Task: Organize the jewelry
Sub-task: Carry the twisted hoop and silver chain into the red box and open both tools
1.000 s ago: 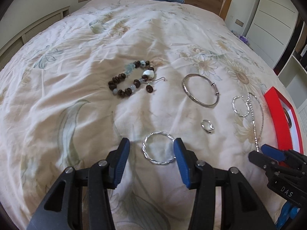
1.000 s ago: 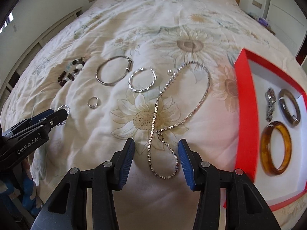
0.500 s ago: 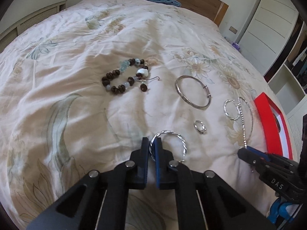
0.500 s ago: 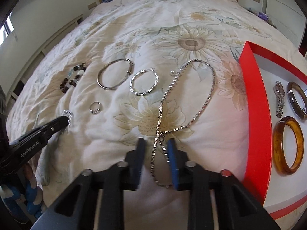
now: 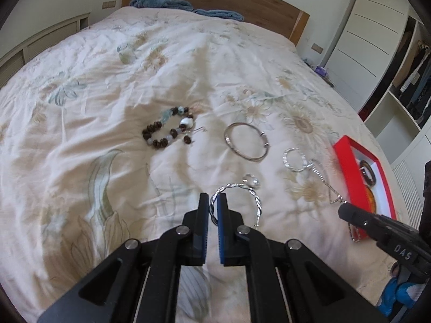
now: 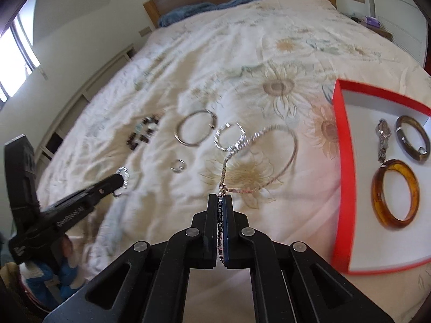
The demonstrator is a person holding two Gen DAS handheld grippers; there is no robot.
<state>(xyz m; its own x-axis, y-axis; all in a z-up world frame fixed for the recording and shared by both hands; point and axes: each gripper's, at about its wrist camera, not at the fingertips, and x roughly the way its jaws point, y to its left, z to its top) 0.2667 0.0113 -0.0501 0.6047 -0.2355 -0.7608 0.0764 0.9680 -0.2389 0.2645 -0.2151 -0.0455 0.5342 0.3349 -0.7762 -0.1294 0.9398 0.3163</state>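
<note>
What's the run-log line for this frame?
left gripper: shut on twisted silver hoop | right gripper: shut on silver chain | red tray: three pieces

Floral bedspread [image 5: 107, 86], wooden headboard [image 5: 229, 2] — blue towels [image 5: 161, 1], white wardrobe [image 5: 377, 27]

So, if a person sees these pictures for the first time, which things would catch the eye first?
Probably the two black grippers: the left gripper is shut on a twisted silver hoop, and the right gripper is shut on a silver chain necklace trailing over the flowered bedspread. Next comes the bright red box at the right, with an amber bangle inside.
</note>
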